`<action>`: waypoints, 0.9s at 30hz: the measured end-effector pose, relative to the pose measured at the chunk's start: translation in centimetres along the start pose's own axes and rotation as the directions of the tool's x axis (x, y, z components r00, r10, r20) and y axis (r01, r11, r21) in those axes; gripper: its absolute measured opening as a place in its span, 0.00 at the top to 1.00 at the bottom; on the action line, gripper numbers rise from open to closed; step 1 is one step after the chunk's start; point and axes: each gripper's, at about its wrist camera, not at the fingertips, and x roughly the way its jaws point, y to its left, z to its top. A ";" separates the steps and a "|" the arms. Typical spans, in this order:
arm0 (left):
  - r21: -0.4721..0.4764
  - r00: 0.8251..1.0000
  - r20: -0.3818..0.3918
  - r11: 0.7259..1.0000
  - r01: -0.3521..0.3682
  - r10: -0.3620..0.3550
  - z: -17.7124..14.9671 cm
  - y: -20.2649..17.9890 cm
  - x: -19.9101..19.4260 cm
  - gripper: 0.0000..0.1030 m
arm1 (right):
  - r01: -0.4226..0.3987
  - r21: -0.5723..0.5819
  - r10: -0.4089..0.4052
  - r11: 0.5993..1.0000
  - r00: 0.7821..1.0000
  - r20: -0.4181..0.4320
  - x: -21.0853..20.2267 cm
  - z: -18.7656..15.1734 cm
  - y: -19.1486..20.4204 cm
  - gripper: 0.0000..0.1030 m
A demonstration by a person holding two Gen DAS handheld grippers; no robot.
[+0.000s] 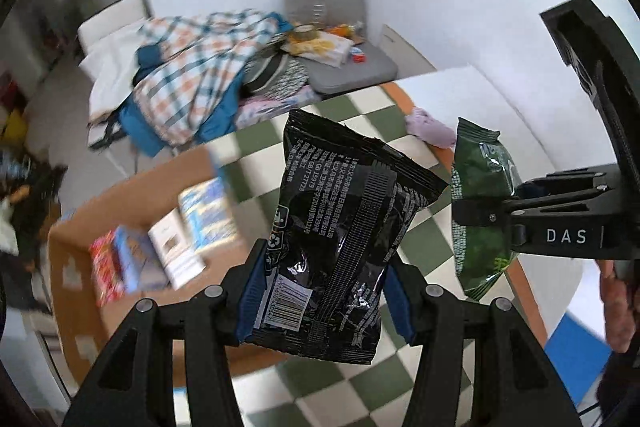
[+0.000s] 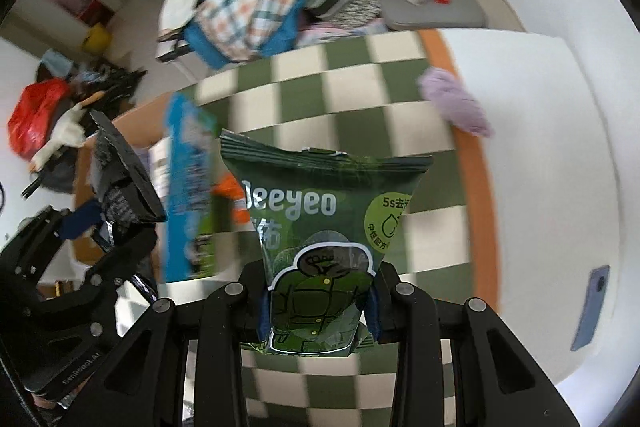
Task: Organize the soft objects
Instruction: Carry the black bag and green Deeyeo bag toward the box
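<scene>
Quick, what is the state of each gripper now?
Left gripper: closed on the black packet.
Right gripper: closed on the green packet.

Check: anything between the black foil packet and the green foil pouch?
Nothing; only checkered cloth behind the gap between black packet and green pouch, left wrist view.
</scene>
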 end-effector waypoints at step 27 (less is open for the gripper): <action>-0.399 0.956 -0.291 0.912 -0.094 -0.029 -10.0 27.5 1.3 0.51 | -0.209 -0.137 0.188 0.968 0.971 -0.148 12.7 -1.7 31.9 0.64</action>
